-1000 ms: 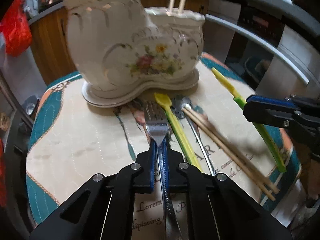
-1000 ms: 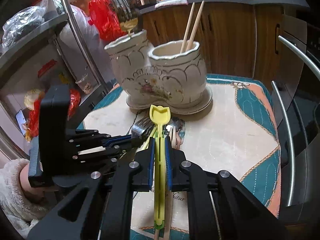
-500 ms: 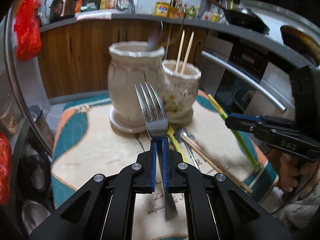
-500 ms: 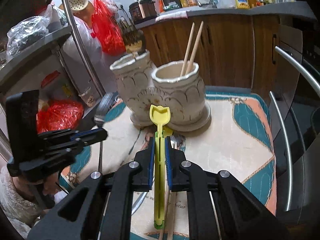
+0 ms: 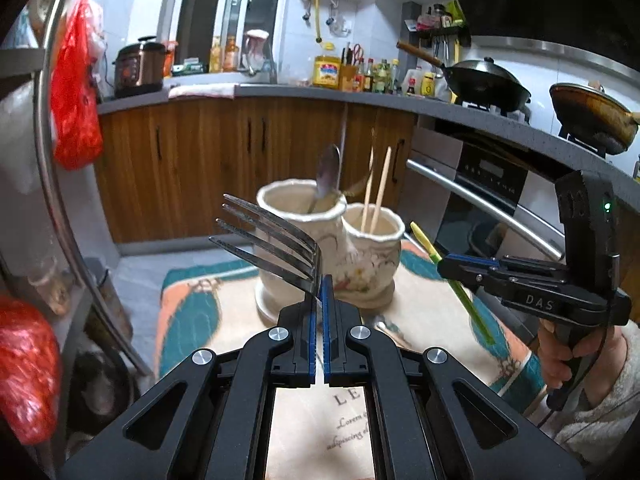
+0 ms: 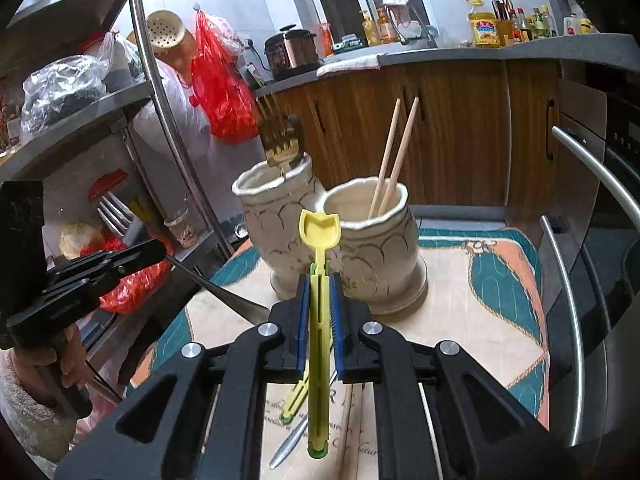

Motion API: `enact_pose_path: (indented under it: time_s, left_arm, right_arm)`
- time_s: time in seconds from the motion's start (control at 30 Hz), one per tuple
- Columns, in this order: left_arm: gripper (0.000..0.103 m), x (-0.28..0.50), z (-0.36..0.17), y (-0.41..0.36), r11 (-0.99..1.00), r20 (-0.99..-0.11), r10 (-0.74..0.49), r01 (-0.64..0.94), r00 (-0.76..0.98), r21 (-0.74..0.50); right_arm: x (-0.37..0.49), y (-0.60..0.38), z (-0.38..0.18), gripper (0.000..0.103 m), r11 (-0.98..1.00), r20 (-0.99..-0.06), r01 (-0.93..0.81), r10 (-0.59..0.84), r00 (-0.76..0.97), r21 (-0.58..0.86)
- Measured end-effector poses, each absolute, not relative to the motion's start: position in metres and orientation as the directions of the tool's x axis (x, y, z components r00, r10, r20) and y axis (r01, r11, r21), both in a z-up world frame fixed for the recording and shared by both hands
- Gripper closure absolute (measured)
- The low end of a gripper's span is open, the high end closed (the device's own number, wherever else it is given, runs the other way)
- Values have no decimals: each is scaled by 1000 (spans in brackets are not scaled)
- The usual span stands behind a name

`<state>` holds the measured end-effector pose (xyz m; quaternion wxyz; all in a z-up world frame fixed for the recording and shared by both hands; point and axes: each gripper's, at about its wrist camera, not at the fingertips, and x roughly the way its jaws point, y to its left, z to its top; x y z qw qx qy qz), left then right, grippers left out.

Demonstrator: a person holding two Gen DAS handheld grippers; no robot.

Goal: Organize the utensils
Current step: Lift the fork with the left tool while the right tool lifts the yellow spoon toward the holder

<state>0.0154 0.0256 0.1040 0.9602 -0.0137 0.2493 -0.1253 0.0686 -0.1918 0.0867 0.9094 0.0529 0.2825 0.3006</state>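
My left gripper [image 5: 320, 288] is shut on a steel fork [image 5: 272, 240], held in the air with its tines tilted left; it also shows in the right wrist view [image 6: 120, 220]. My right gripper [image 6: 319, 280] is shut on a yellow plastic spoon [image 6: 320, 236], held above the mat; its green-yellow handle shows in the left wrist view [image 5: 464, 300]. Ahead stands a cream ceramic double holder: the taller pot [image 5: 300, 216] holds a spoon, the shorter pot [image 6: 372, 240] holds two chopsticks [image 6: 394, 152].
The holder stands on a teal, orange and cream mat [image 6: 492, 300]. A yellow utensil [image 6: 294, 398], a steel handle [image 6: 288, 444] and a chopstick lie on the mat below my right gripper. A metal shelf rack [image 6: 160, 92] is left, an oven [image 5: 488, 184] right.
My left gripper has lifted the fork off the mat, backed away from the holder and tilted the tines left. My right gripper has kept the yellow spoon and risen slightly.
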Motion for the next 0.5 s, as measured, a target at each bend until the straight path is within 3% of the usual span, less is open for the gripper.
enact_pose_path:
  time_s: [0.5]
  left_arm:
    - [100, 30, 189, 36, 974, -340, -225, 225, 913, -41]
  right_arm:
    - [134, -200, 143, 93, 755, -195, -532, 629, 752, 383]
